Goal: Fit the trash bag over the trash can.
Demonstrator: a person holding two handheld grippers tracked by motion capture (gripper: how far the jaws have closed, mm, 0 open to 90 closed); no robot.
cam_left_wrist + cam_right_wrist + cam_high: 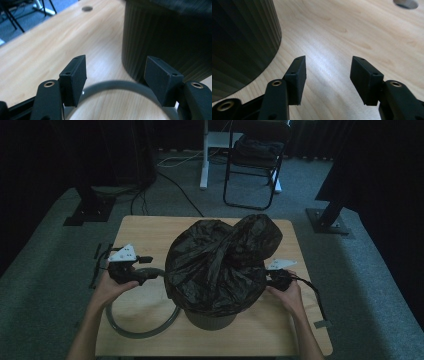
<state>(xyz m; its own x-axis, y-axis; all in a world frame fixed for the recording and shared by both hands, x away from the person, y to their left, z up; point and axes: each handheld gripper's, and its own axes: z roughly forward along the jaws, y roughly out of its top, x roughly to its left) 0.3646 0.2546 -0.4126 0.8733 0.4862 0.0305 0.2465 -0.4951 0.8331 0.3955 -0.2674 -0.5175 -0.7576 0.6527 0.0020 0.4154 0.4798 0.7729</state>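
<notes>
Black bag [220,262] draped over ribbed bin [212,320], centre of high view on table [145,232]. Grey ring [142,332] lower left, unfitted. Left gripper [116,80] spread, empty, above ring. Right gripper [328,78] spread, empty, beside bin. Judged step: bag seated, ring next; needs pinching ring, lifting over rim.

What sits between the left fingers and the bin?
Nothing visible. The left gripper is open, with bare table up to the bin. A grey ring lies beneath the fingers, not in the way.
</notes>
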